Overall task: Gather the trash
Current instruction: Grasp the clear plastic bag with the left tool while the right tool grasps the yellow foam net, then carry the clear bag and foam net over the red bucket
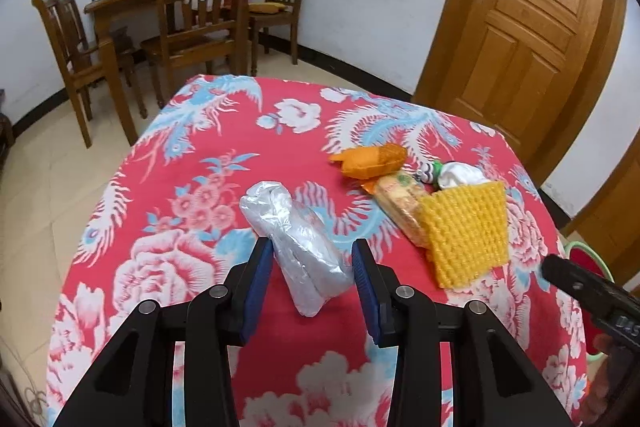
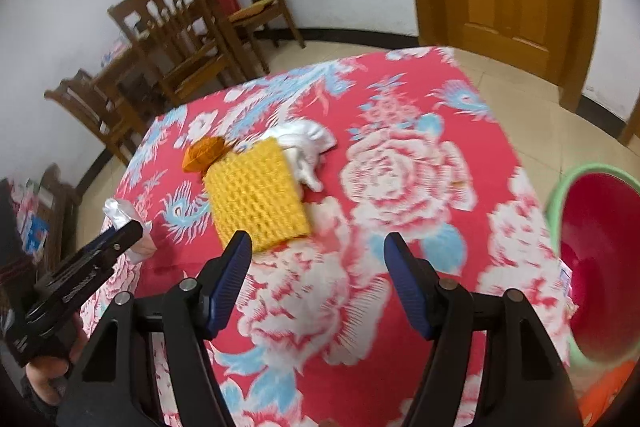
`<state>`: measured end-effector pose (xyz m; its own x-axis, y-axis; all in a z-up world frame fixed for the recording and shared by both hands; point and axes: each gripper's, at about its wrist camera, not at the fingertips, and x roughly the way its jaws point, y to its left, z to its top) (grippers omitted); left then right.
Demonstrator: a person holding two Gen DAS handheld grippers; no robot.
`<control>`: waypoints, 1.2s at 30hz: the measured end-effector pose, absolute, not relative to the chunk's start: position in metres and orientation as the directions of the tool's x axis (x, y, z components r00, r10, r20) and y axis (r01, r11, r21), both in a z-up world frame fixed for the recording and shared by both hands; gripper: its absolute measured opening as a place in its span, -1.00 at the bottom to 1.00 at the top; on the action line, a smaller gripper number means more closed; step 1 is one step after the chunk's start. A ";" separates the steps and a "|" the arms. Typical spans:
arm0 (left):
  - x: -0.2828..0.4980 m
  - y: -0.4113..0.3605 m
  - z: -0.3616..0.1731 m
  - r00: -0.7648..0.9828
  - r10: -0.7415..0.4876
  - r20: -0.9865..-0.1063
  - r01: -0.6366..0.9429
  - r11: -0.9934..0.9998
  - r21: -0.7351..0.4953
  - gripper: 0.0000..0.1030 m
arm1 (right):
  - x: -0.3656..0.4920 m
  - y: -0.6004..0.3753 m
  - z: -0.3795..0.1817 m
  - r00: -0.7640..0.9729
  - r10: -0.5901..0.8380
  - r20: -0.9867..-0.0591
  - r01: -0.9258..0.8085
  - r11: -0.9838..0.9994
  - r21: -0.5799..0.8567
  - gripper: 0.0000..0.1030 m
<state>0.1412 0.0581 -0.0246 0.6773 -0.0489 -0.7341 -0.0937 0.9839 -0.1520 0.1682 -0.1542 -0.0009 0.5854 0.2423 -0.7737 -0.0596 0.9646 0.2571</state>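
Two claws out: my left claw (image 1: 312, 259) gaped wide, straddling the silver wrapper (image 1: 294, 239) w/o gripping, lined up for pickup. Right claw (image 2: 318, 251) open, empty; bin (image 2: 600, 267) at 3 o'clock.

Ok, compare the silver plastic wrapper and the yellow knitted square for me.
The crumpled silver plastic wrapper is shiny and bunched into a long roll; the yellow knitted square is matte, textured and lies flat. The wrapper sits between the open left gripper's fingers; the square lies apart from the open right gripper, overlapping other trash. Both rest on the red floral tablecloth.
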 end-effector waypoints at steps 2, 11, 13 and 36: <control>0.141 0.064 -0.025 0.678 -0.048 -0.733 -0.104 0.981 -0.162 -0.19 | 0.176 -0.144 -0.006 0.570 0.246 -0.784 -0.075 0.966 0.249 0.38; 0.139 0.077 -0.031 0.672 -0.053 -0.738 -0.119 0.977 -0.179 -0.21 | 0.201 -0.125 -0.026 0.526 0.289 -0.800 -0.098 0.955 0.280 -0.04; 0.139 0.079 -0.031 0.672 -0.059 -0.738 -0.120 0.975 -0.187 -0.22 | 0.200 -0.124 -0.026 0.524 0.311 -0.793 -0.112 0.948 0.298 -0.29; 0.118 0.056 -0.002 0.696 -0.163 -0.699 -0.020 0.969 -0.245 -0.22 | 0.138 -0.156 0.019 0.648 0.334 -0.684 -0.098 0.928 0.360 -0.77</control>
<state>0.1177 0.0556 -0.0022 0.6960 -0.1626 -0.6994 -0.0197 0.9693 -0.2450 0.1381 -0.1556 0.0194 0.6483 0.3340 -0.6842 -0.0980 0.9278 0.3601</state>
